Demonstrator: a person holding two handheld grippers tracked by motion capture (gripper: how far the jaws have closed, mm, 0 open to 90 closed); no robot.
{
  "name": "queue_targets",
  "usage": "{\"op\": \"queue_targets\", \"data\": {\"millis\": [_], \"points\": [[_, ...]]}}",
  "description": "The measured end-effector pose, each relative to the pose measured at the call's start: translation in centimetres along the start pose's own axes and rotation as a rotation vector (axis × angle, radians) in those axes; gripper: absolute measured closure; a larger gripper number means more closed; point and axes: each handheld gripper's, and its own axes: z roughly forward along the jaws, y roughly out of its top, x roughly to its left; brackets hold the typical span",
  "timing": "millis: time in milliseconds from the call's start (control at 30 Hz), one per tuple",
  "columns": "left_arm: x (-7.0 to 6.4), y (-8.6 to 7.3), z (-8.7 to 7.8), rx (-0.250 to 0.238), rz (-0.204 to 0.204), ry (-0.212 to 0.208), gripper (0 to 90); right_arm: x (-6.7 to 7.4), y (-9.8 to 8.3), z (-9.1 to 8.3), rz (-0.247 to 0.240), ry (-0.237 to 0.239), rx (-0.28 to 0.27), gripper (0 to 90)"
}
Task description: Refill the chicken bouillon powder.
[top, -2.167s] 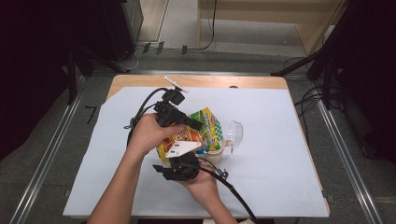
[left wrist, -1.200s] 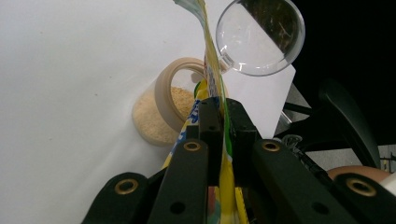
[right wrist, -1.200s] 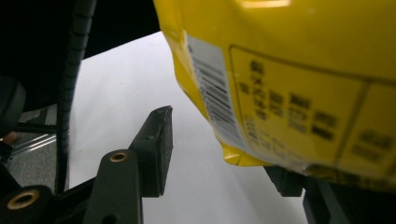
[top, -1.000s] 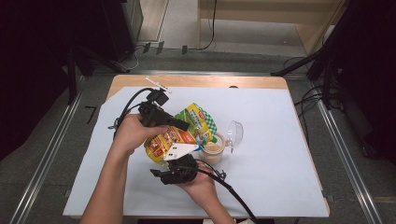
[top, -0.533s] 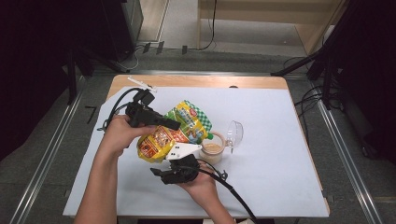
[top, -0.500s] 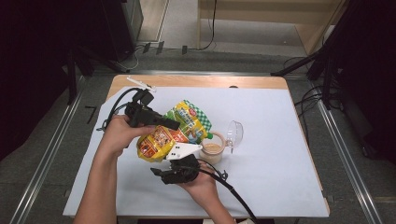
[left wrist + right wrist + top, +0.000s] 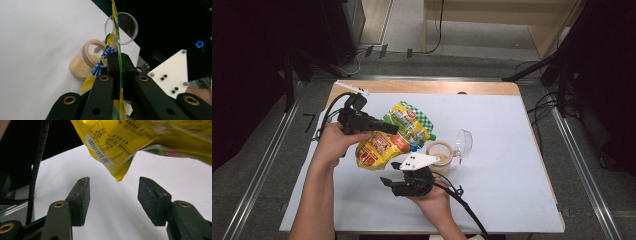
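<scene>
Here, left gripper jaws level, pinching yellow pouch; right gripper jaws spread

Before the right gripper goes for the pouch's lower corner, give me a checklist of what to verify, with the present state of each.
1. Left gripper shut on the yellow pouch: ok, jaws clamp its edge.
2. Right gripper open: ok, nothing between the jaws.
3. Pouch corner lined up with the right gripper: ok, it hangs just above the gap, not yet in it.
4. Jar upright on the table: ok, it holds beige powder.
5. Jar lid out of the way: ok, hinged open beside the mouth.
6. Pouch sealed or opened: cannot tell.
</scene>
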Motion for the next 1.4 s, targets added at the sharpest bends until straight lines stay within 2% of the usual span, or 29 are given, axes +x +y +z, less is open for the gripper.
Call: {"op": "queue_targets", "data": {"millis": [133,267,400,500,767,933,1133,1300,1400], "points": [[0.8,-0.1,-0.4,-0.032,-0.019,0.001,89.2,-0.2,-0.1,-0.4,-0.004,-0.008,0.008,44.5],[1.6,0.0,-0.5,-0.067,-0.024,0.006,89.5,-0.4,-0.3,-0.8,-0.002,0.008,0.01,45.5],[2.3,0.0,-0.3,-0.094,-0.031,0.028,89.4,-0.5,-0.4,-1.3,-0.024,0.014,0.014,46.9],[2.7,0.1,-0.1,-0.114,-0.037,0.041,89.5,-0.7,-0.6,-1.6,-0.021,0.018,0.01,47.5],[4.1,0.4,1.2,-0.141,-0.051,0.089,89.5,-1.3,-1.0,-2.4,-0.019,0.024,0.015,46.9],[4.9,0.4,2.3,-0.154,-0.056,0.123,89.6,-1.8,-1.0,-2.7,0.011,0.051,0.001,46.2],[5.6,0.2,3.5,-0.174,-0.051,0.146,89.6,-2.4,-1.3,-3.0,0.017,0.053,0.02,47.1],[5.7,0.1,4.6,-0.162,-0.016,0.194,89.7,-2.7,-1.6,-3.2,0.013,0.046,0.031,47.2],[5.9,-0.1,5.1,-0.165,-0.016,0.195,89.7,-2.8,-1.7,-3.1,0.016,0.052,0.029,47.2]]}}
